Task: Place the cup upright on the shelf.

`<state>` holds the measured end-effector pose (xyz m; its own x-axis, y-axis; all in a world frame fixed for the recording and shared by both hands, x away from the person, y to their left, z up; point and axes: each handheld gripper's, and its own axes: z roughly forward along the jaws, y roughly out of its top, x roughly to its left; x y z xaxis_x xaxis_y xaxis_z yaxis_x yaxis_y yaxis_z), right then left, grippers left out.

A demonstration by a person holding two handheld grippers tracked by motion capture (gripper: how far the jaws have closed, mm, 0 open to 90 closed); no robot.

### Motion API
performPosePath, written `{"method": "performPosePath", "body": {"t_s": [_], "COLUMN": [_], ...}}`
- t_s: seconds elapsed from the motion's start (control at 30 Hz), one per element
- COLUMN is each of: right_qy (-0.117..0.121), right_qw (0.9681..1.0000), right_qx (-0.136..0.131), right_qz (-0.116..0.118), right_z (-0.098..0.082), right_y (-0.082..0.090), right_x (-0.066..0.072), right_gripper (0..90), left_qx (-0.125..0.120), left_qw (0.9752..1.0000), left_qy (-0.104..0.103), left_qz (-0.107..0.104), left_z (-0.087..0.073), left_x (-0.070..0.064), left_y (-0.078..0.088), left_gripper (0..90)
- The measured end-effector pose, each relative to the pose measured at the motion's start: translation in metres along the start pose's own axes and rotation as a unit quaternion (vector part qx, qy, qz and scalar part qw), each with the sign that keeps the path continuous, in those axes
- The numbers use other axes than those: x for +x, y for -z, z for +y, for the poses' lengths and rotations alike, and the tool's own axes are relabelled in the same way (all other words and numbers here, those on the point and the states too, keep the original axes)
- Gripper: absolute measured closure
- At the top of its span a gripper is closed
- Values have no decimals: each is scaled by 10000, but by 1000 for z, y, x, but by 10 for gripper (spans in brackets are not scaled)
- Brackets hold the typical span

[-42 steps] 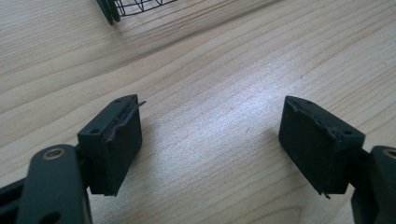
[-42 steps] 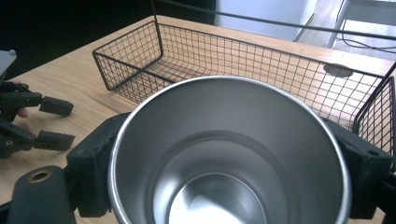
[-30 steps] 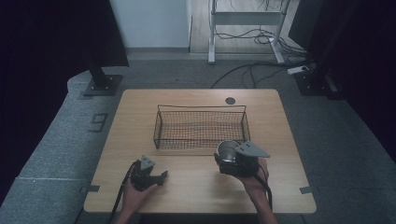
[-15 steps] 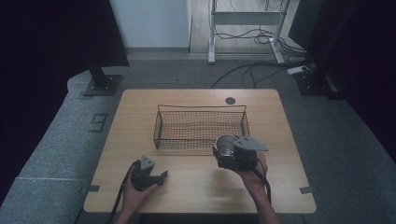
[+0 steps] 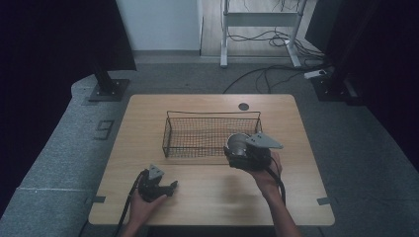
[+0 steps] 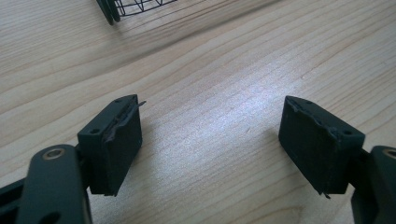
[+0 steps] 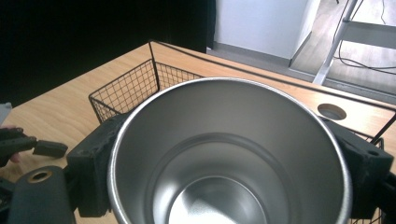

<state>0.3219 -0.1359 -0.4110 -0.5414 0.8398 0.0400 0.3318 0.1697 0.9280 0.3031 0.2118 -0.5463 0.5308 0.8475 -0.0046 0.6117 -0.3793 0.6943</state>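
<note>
Steel cup (image 7: 229, 154) clamped between right claw (image 5: 240, 149) jaws — mouth up, beside wire basket (image 5: 207, 129)

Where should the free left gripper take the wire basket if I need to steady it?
Grip the wire basket by its top rim wire on the near long side, coming from above with the open left gripper. The rim is a thin straight rod, the mesh walls stand upright, and that side faces the gripper.

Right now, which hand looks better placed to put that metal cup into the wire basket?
The right. The right gripper already clamps the steel cup between its jaws, right at the wire basket's near edge. The left gripper rests open on the table, holding nothing, farther away.
</note>
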Motion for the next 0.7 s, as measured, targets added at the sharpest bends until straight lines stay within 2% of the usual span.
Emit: {"method": "performPosePath", "body": {"t_s": [0.7], "right_qy": [-33], "right_qw": [9999], "right_qx": [47], "right_qz": [-118], "right_z": [22], "right_y": [-14], "right_x": [-12], "right_gripper": [133], "left_qx": [-4], "left_qw": [10000], "left_qy": [1], "left_qz": [1], "left_z": [0], "left_x": [0], "left_y": [0], "left_gripper": [213]}}
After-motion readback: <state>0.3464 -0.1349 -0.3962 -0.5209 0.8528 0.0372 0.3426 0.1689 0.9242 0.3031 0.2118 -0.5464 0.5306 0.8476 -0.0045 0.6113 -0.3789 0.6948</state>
